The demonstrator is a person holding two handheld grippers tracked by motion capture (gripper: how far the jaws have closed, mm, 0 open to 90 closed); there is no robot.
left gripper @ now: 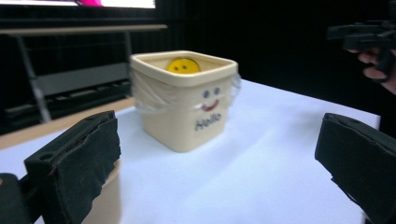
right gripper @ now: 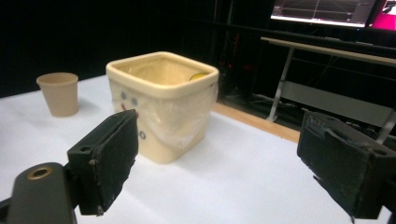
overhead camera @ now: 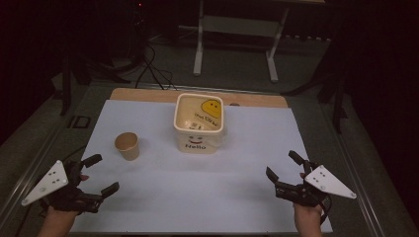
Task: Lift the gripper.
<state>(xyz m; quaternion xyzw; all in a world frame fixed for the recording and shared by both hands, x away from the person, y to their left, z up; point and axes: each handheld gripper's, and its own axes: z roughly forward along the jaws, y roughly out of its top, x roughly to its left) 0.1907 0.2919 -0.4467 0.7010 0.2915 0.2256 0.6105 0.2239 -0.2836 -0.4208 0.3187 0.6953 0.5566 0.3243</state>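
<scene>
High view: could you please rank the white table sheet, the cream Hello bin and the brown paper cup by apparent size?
1. White table sheet, by far largest.
2. Cream Hello bin.
3. Brown paper cup, smallest.

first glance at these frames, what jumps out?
The cream square tub at the middle of the white table, with a smiley face, "Hello" on its front and a yellow smiley inside. A brown paper cup stands apart to its left. Near the front edge, the left tool and right tool are both open and empty.
</scene>
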